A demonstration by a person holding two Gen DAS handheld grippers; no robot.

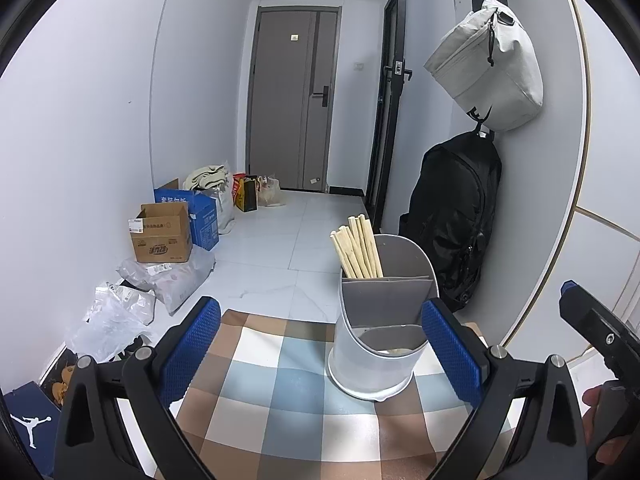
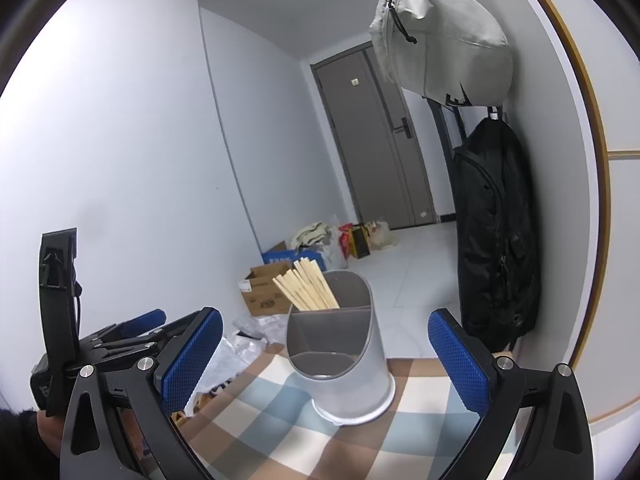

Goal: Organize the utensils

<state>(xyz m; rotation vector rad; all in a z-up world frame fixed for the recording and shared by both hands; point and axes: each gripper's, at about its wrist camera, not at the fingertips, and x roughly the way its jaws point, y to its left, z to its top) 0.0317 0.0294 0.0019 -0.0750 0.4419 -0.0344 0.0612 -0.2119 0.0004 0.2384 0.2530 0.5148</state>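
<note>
Grey plastic holder [image 1: 376, 344] stands upright on the checked cloth [image 1: 256, 412] covering the counter, w/ wooden chopsticks [image 1: 357, 248] leaning left in its far compartment. Near, lower compartment looks mostly empty; contents unclear. Left tongs [image 1: 320, 356] gape wide, nothing between the blue pads, holder just ahead towards the right pad. Right tongs [image 2: 324, 364] also spread wide, gripping nothing, holder [image 2: 340, 360] centred beyond them. Black backpack [image 1: 456, 220] and grey bag [image 1: 486, 68] hang on right wall; cardboard boxes [image 1: 162, 234] on floor far left.
</note>
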